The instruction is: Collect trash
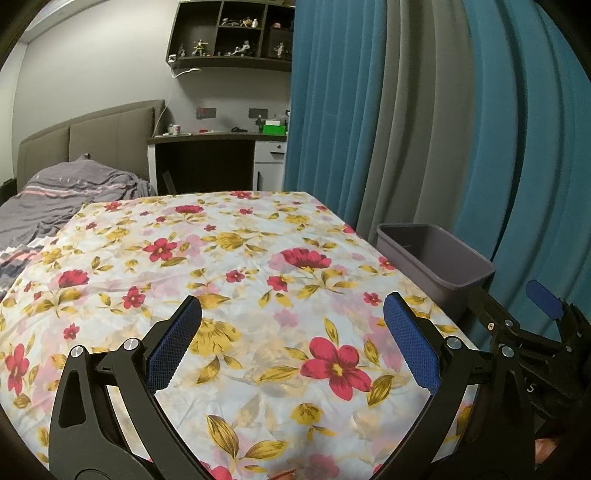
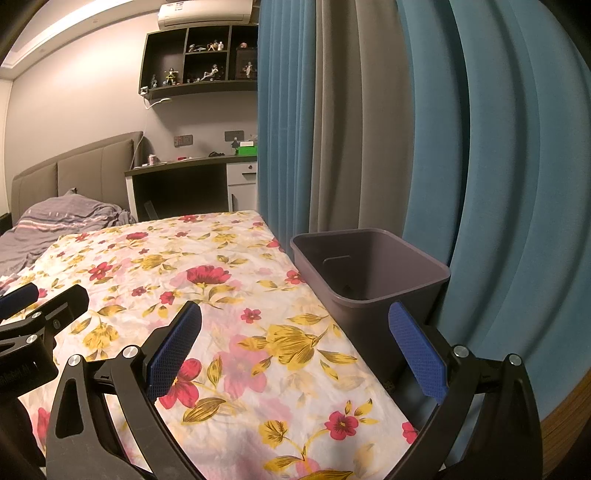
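Note:
A grey plastic bin (image 2: 369, 269) stands beside the right edge of the table, against the curtain; it also shows in the left wrist view (image 1: 436, 258). Its inside looks empty. The table is covered with a floral cloth (image 1: 229, 266), and no trash shows on it. My left gripper (image 1: 291, 314) is open and empty above the near part of the cloth. My right gripper (image 2: 295, 321) is open and empty over the table's right edge, just short of the bin. Each gripper shows at the edge of the other's view.
Blue and grey curtains (image 2: 406, 147) hang close behind the bin. A bed with a grey duvet (image 1: 55, 195) lies at the left, a desk (image 1: 207, 155) and wall shelves with figurines (image 1: 232, 33) behind the table.

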